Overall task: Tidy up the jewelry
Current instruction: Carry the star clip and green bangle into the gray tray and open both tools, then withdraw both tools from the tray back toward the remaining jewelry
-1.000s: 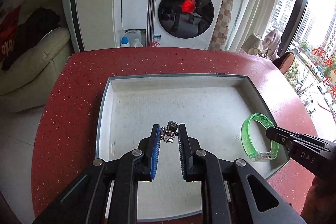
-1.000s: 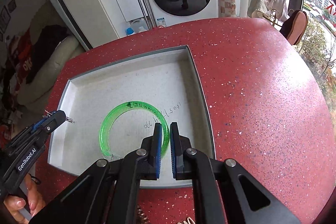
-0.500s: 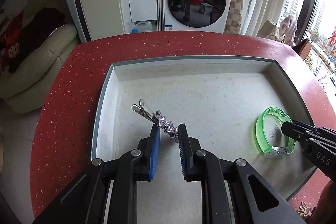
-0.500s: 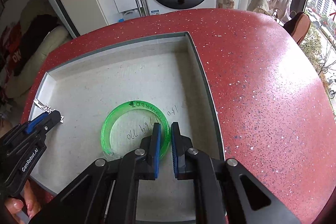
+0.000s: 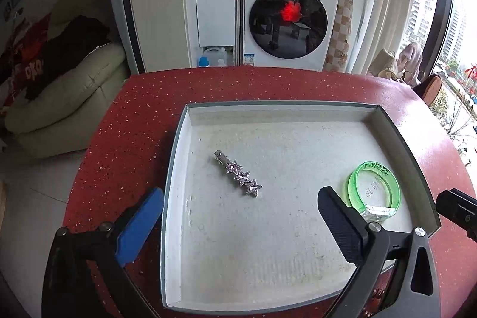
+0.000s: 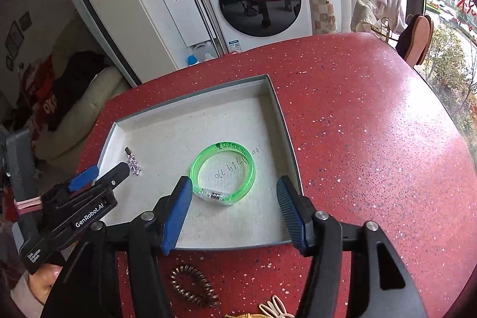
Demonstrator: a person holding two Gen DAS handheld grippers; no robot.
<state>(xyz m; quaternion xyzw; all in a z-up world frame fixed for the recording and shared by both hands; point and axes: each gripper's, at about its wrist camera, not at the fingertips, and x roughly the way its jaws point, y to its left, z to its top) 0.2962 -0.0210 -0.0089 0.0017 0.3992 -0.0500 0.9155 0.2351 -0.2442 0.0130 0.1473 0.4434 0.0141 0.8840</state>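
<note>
Now two pieces are counted in the one tray (image 5: 176,157): one star hair clip (image 5: 238,173) and one green bangle (image 6: 223,173), well apart. Both the left gripper (image 5: 238,216) and right gripper (image 6: 234,210) are held with jaws wide, nothing gripped. One coiled hair tie (image 6: 193,285) is seen on the red desk (image 6: 372,139).

Black claws (image 5: 240,216) (image 6: 234,209) with blue ribbed pads, silver screws, white "GenRobot.AI" lettering, bare-skinned hand (image 6: 41,280) with a pale sleeve.
</note>
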